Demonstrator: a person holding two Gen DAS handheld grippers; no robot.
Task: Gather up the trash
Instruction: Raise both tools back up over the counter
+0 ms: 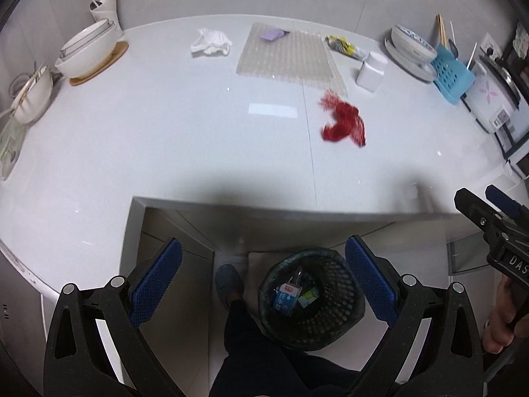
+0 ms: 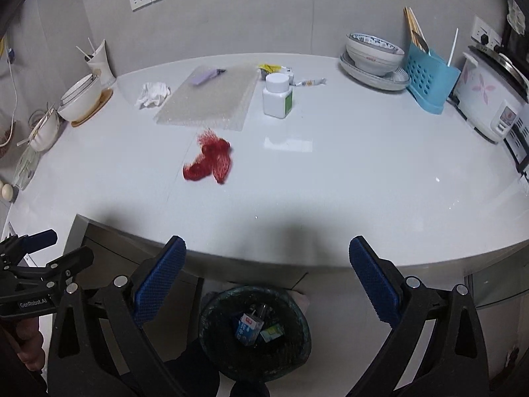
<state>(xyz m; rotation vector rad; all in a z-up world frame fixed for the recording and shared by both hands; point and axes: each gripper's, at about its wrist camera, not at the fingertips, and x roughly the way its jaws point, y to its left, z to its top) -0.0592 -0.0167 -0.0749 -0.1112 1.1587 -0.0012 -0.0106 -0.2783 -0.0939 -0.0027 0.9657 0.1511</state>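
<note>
**Both tools wide open over the bin, nothing held**

The left tool (image 1: 263, 284) has its blue-padded fingers spread wide and grips nothing; it hangs over the dark mesh waste basket (image 1: 344, 324) on the floor, which holds a blue-and-white carton (image 1: 285, 299). The right tool (image 2: 267, 281) is just as wide open and touches nothing. On the glossy white counter (image 2: 347, 182), a crumpled red net bag (image 2: 210, 162) lies at about 11 o'clock from the right tool. Past it, near 12 o'clock, stands a white plastic bottle (image 2: 277, 96), just beside a clear bubble-wrap sheet (image 2: 208, 102), with a crumpled white tissue (image 2: 152, 94) to its left.
</note>
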